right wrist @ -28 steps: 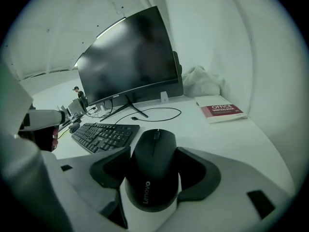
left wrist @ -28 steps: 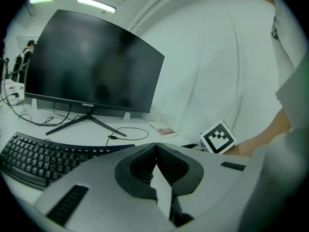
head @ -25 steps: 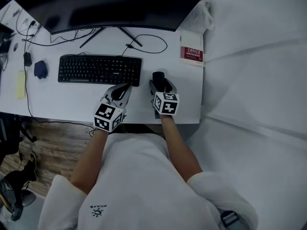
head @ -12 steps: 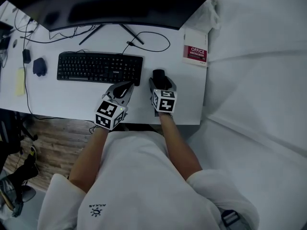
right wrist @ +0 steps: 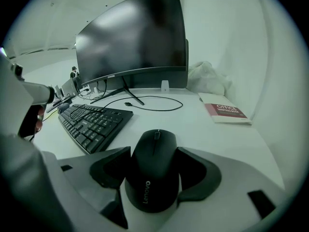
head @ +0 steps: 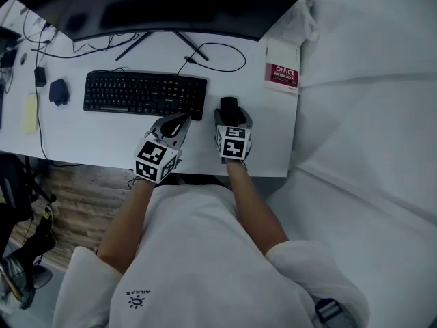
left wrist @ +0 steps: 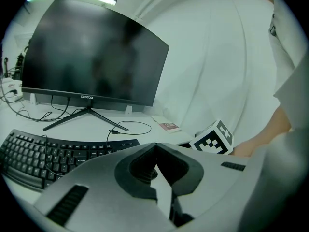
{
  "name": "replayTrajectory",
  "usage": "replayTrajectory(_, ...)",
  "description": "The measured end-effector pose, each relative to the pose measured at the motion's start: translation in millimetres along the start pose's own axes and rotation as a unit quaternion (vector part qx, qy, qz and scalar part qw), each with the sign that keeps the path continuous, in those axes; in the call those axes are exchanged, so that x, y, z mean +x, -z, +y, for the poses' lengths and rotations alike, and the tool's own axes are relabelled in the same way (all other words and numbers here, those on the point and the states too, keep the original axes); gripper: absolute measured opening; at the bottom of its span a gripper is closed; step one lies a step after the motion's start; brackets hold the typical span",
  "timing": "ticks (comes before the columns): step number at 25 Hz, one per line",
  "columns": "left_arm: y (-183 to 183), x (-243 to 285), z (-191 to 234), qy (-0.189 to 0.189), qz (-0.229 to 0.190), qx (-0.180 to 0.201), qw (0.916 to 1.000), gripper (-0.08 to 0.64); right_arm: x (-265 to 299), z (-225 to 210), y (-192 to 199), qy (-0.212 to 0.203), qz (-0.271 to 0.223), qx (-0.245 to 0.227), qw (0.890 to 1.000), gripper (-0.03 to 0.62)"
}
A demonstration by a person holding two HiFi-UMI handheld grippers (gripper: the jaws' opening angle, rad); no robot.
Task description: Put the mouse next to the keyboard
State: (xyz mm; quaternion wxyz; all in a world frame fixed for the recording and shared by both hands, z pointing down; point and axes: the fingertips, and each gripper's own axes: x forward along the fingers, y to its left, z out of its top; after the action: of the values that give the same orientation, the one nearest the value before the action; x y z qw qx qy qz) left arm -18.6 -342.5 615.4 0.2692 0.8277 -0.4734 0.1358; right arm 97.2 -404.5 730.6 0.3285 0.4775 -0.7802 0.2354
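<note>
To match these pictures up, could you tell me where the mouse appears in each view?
Head view: mouse at centre, just right of the keyboard.
Left gripper view: the mouse cannot be made out.
Right gripper view: low centre, between the jaws.
Shared landmark: the keyboard, at left in both gripper views.

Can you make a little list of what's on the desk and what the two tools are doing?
keyboard: black, on the white desk
mouse: black, just right of the keyboard
right tool: closed on the mouse
left tool: shut, empty, by the keyboard's near right corner
booklet: red and white, at the desk's right edge
</note>
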Motion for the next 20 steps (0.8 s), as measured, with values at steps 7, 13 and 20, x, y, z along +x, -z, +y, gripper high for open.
replayTrajectory(7,2.9,-7.5,-0.4,-0.003,-0.001,0.000,1.0000,0.006,0.4,0.8,-0.6,0.000,0.002,0.001,1.000,0.307)
replayTrajectory(13,1.2,-17.6,0.9,-0.009,-0.009,0.005,0.9999,0.006,2.2,3.8,-0.5,-0.011,0.002,0.000,1.000,0.320)
replayTrajectory(20,6.7,-35.7,6.3,-0.015,-0.013,0.006,0.9998,0.006,-1.8,5.6,3.3,-0.015,0.004,0.007,1.000,0.357)
